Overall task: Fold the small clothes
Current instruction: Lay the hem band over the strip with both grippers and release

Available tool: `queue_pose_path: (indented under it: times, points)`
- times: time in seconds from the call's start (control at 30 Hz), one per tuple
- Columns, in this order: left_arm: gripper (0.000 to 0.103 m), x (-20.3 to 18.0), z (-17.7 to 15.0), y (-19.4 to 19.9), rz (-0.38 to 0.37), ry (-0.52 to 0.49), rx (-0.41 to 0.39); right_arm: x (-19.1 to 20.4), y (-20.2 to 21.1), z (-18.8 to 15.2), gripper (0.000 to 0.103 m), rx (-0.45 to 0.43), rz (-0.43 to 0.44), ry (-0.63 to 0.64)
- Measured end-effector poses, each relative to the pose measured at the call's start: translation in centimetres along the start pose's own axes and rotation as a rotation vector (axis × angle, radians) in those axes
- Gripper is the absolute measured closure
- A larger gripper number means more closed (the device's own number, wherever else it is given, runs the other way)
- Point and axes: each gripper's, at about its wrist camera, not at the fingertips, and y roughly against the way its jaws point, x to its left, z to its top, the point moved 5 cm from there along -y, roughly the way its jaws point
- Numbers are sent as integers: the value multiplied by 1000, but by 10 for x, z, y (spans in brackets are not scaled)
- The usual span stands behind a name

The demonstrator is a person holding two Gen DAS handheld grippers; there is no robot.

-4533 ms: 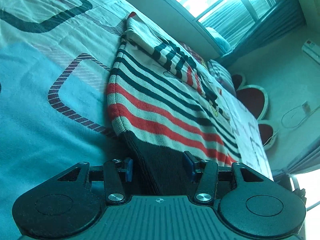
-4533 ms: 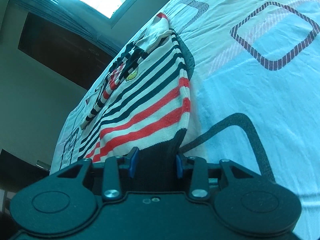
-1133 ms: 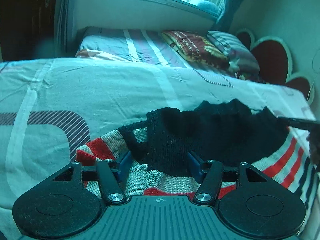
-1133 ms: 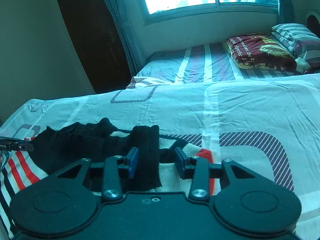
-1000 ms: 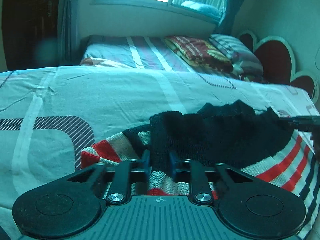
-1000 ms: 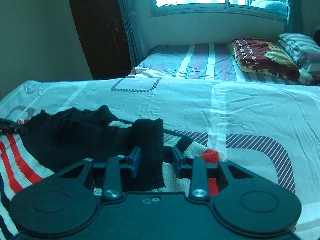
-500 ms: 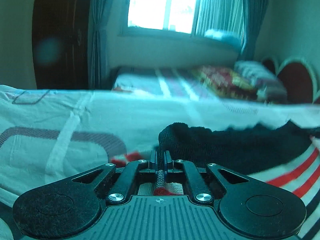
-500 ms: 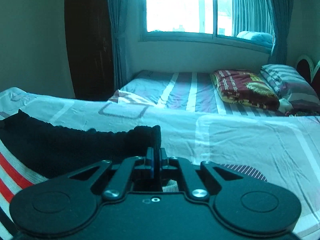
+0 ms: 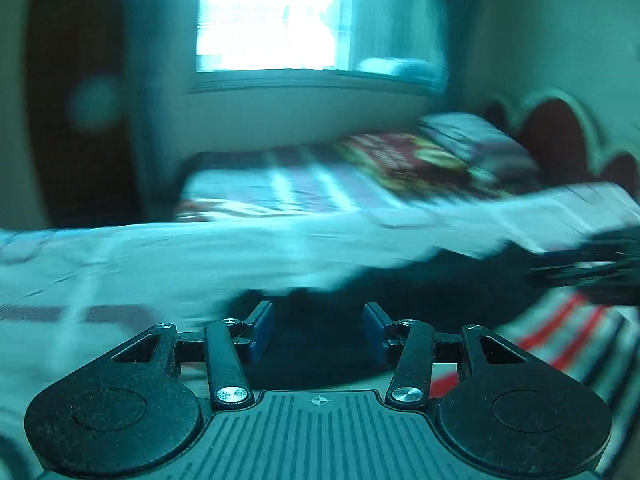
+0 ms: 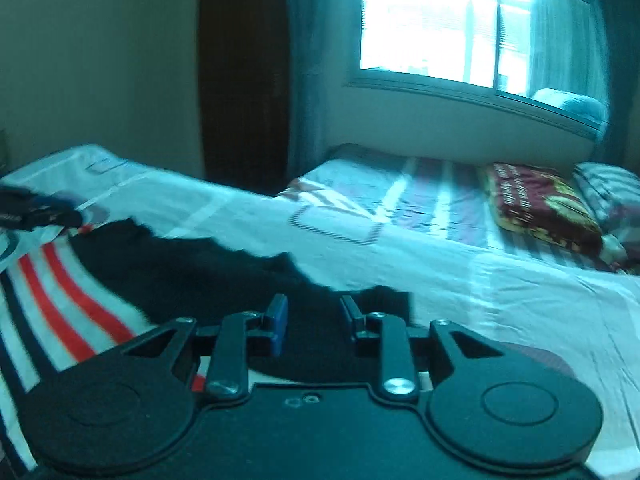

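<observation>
A small knit sweater with red, white and dark stripes [image 10: 60, 288] and a black hem [image 10: 200, 272] lies on the pale patterned bedsheet [image 10: 520, 300]. My right gripper [image 10: 314, 322] hangs just over the hem's right end. Its jaws are opening; black fabric shows in the gap, but the blue pads [image 10: 278, 324] do not press on it. In the blurred left wrist view my left gripper [image 9: 318, 332] is also opening over the black hem [image 9: 320, 344], pads clear of it. Stripes [image 9: 560, 340] show to the right. Each gripper appears at the other view's edge, the right gripper [image 9: 592, 272] and the left gripper [image 10: 32, 210].
Beyond this bed stands a second bed with a striped sheet [image 10: 420, 196], a folded red patterned blanket [image 10: 536, 200] and pillows [image 10: 608, 188]. A bright window [image 10: 460, 20], curtains and a dark door [image 10: 240, 72] line the far wall. A red headboard [image 9: 560, 140] is at the right.
Half a second ago both grippers were shut on the black hem. Both have now opened and let it go, and both views have swung and pulled back a little.
</observation>
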Motion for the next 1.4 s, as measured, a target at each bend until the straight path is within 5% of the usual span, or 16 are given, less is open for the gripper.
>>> queue_pose_path:
  times: [0.17, 0.37, 0.47, 0.6, 0.73, 0.93, 1.07, 1.23, 1.3, 1.4]
  points:
    - [54, -51, -14, -32, -52, -72, 84, 36, -29, -2, 76, 48, 31, 48]
    - [46, 23, -34, -16, 128, 1, 86, -40, -7, -26, 73, 105, -138, -63]
    - [46, 57, -39, -7, 123, 72, 88, -65, 9, -39, 74, 101, -164, -75]
    - [46, 45, -28, 3, 148, 69, 58, -48, 22, -29, 70, 57, -181, -69]
    - [45, -11, -19, 21, 55, 12, -12, 11, 33, -19, 71, 6, -60, -2]
    - [45, -67, -42, 12, -6, -51, 86, 74, 14, -30, 71, 64, 14, 76]
    - [32, -34, -58, 36, 58, -15, 70, 51, 36, -45, 70, 66, -52, 59]
    - [31, 21, -77, 62, 136, 86, 72, -7, 70, -76, 66, 103, -169, -98]
    - [31, 14, -72, 68, 156, 91, 63, -2, 79, -73, 66, 81, -188, -114]
    - [31, -23, -62, 76, 76, 76, 7, 29, 90, -58, 67, 6, -130, -127]
